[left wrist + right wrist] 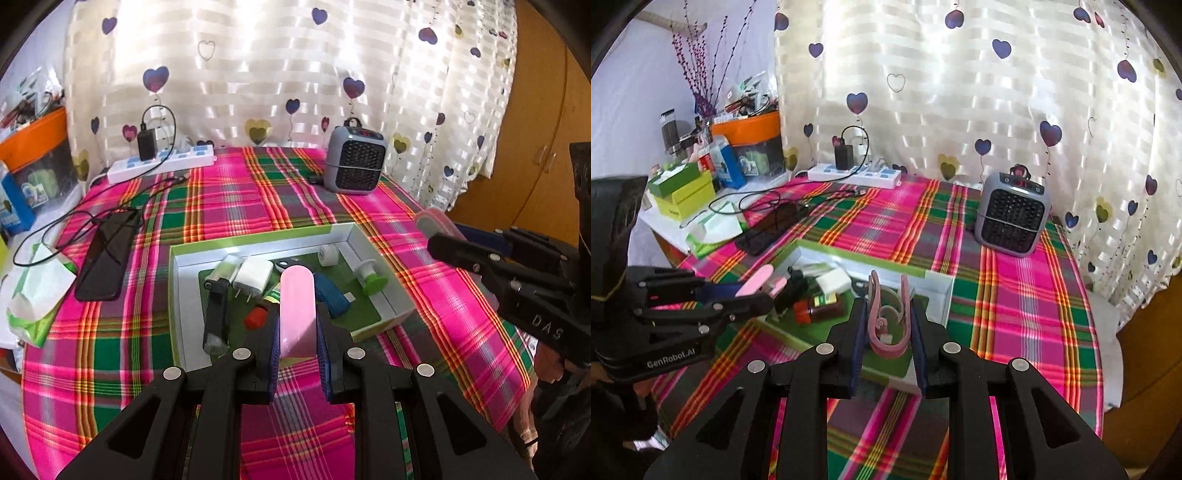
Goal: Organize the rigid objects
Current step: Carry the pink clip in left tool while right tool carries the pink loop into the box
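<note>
My left gripper (pixel 297 312) is shut on a flat pink oblong piece (pixel 295 291), held above the near edge of a white box with a green rim (pixel 258 240). The box holds a white plug (pixel 253 277), a black clip (pixel 216 314), a red-capped bottle (pixel 256 317), a blue piece (pixel 332 295) and a green spool (pixel 373 282). My right gripper (pixel 888 306) is shut on a pink, curved, open shell (pixel 888 349), seen edge-on over the box rim (pixel 871 264). From the left wrist that gripper (pixel 437 236) and its shell (pixel 430 221) hang right of the box.
A plaid cloth (pixel 240 192) covers the table. A grey heater (pixel 354 162) stands at the back right and a power strip (pixel 162 162) at the back left. A black phone (pixel 107 258) with cables and a tissue pack (pixel 40 291) lie left. Cluttered shelf boxes (pixel 683 192) stand beyond.
</note>
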### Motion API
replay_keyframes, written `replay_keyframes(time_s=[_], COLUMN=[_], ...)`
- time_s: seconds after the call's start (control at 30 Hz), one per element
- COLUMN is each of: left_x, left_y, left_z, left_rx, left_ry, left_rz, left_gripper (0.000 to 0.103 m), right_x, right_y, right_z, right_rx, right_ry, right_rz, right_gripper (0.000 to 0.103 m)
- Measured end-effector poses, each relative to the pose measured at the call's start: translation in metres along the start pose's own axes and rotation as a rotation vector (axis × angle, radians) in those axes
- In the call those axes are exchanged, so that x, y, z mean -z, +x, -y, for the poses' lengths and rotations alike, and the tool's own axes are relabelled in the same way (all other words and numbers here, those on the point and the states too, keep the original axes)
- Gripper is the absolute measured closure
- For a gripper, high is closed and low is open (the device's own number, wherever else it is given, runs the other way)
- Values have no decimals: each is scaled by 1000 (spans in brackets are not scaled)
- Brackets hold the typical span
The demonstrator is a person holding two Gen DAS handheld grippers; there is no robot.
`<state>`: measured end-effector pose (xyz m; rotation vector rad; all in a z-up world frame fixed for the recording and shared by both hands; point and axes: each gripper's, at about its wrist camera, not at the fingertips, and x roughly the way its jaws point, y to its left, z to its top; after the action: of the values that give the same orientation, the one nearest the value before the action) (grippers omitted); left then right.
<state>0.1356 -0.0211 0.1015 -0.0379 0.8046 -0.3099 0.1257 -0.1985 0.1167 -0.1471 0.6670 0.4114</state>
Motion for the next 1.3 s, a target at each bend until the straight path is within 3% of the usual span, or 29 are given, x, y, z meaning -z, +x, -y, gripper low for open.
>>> replay_keyframes(time_s=[0.63, 1.3], left_x=[5, -7], left_y=[38, 59], left_z=[-10, -20], left_rx=[10, -22], left_ry=[-29, -29], left_rz=[-61, -65], left_gripper=[86, 86], right_x=[16, 12], right_y=[46, 83], right_z=[11, 16], right_rx=[-31, -3], right_ry=[81, 104], right_rz=[-83, -126], right_gripper=[79, 79])
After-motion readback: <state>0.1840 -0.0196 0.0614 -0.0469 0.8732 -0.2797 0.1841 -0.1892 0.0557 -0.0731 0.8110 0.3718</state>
